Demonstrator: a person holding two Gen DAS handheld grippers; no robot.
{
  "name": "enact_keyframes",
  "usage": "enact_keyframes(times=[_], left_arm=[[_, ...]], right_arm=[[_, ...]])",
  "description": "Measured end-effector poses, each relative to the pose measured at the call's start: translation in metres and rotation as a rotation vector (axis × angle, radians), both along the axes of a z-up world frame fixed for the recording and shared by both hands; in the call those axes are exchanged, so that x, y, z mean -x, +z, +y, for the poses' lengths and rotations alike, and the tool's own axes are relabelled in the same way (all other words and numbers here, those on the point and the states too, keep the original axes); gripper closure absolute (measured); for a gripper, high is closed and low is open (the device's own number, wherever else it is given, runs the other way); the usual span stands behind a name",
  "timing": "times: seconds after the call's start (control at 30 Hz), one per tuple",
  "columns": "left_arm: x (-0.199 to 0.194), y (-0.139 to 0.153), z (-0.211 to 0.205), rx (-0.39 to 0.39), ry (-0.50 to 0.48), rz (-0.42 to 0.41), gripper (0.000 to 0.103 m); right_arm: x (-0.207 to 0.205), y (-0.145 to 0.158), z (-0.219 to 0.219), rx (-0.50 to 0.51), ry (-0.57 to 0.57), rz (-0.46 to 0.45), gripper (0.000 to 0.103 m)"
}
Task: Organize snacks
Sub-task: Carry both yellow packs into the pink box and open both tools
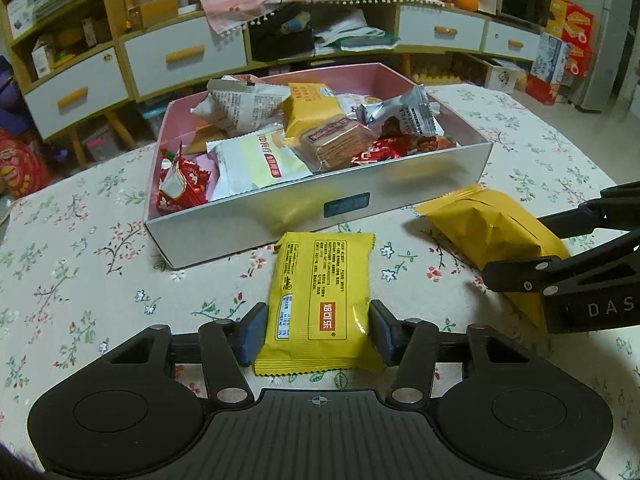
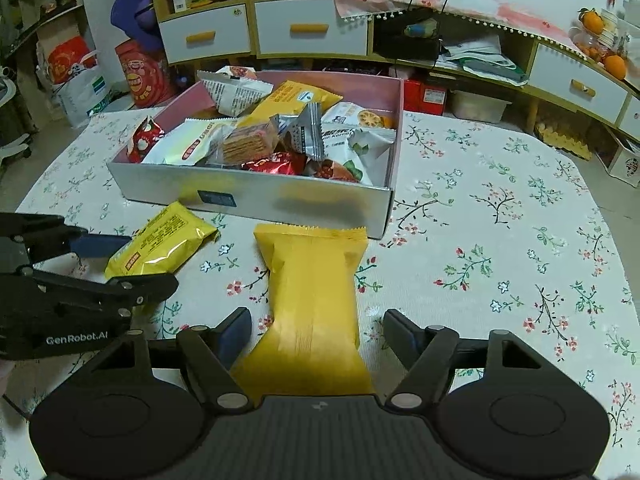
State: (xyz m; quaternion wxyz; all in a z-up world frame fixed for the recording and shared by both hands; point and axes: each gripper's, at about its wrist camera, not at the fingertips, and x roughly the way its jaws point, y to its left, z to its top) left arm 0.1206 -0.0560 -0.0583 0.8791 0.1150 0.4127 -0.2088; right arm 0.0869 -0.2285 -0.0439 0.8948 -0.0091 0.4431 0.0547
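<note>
A silver box with a pink inside (image 1: 256,216) (image 2: 256,196) stands on the flowered tablecloth, filled with several snack packets. A printed yellow packet (image 1: 318,300) (image 2: 160,244) lies in front of it. My left gripper (image 1: 318,330) (image 2: 120,260) has its blue pads against both sides of this packet. A plain yellow packet (image 2: 314,300) (image 1: 492,232) lies to its right. My right gripper (image 2: 318,334) (image 1: 532,248) is open around its near end, with gaps on both sides.
A flowered tablecloth (image 2: 500,260) covers the table, with bare cloth to the right of the box. Behind the table stand low cabinets with white drawers (image 1: 184,56), shelves, a fan, oranges (image 1: 466,0) and bags on the floor.
</note>
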Motion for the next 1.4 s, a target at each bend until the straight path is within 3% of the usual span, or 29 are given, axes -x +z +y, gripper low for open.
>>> enact_keyframes(times=[0.27, 0.47, 1.07, 1.4], left_arm=[[0.001, 0.003, 0.000, 0.004, 0.029, 0.021, 0.055], [0.005, 0.006, 0.000, -0.003, 0.036, 0.006, 0.056], [0.017, 0.037, 0.016, 0.053, 0.082, -0.006, 0.056], [0.015, 0.065, 0.028, 0.121, 0.137, -0.063, 0.056]], right_arm=[[-0.002, -0.001, 0.000, 0.002, 0.000, 0.005, 0.085], [-0.004, 0.001, -0.003, -0.017, -0.011, 0.007, 0.091], [0.003, 0.026, -0.007, -0.061, -0.052, -0.027, 0.093], [0.000, 0.055, -0.012, -0.152, -0.113, -0.091, 0.093]])
